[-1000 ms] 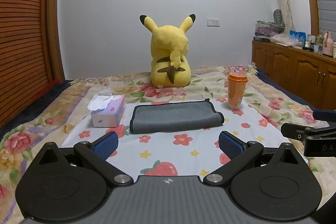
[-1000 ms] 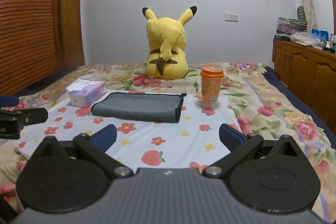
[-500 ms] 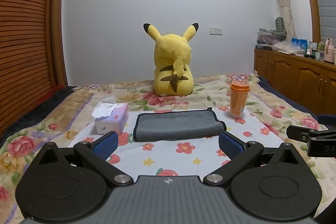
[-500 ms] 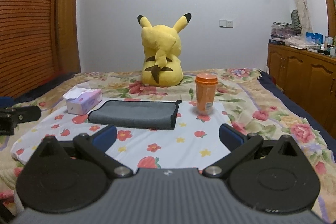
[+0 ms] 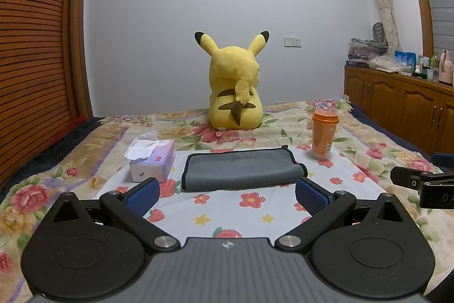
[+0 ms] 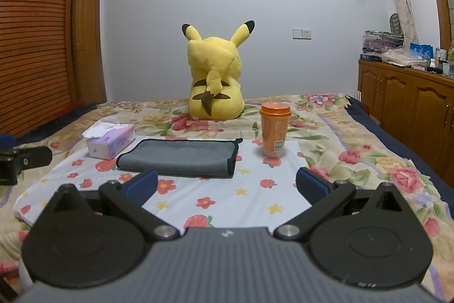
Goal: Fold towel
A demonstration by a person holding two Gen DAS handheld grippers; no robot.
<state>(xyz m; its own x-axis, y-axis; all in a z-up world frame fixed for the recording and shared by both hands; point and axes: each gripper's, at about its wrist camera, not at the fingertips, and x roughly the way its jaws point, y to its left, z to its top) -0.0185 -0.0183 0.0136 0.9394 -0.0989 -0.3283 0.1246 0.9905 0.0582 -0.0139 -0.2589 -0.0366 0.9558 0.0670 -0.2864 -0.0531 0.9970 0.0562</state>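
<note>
left wrist view: the left gripper (image 5: 227,193) has pulled back and levelled, jaws wide, empty; the grey towel (image 5: 241,168) lies folded between tissue box (image 5: 153,161) and orange cup (image 5: 323,132).
right wrist view: the right gripper (image 6: 227,183) likewise retreated, wide and empty, so folding looks finished.

folded grey towel (image 5: 241,171), left tool (image 5: 225,196) spread

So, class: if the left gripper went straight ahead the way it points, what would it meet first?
Probably the grey towel, lying directly ahead of the open left gripper; if it passed above that, the plush. Depth is unclear.
</note>
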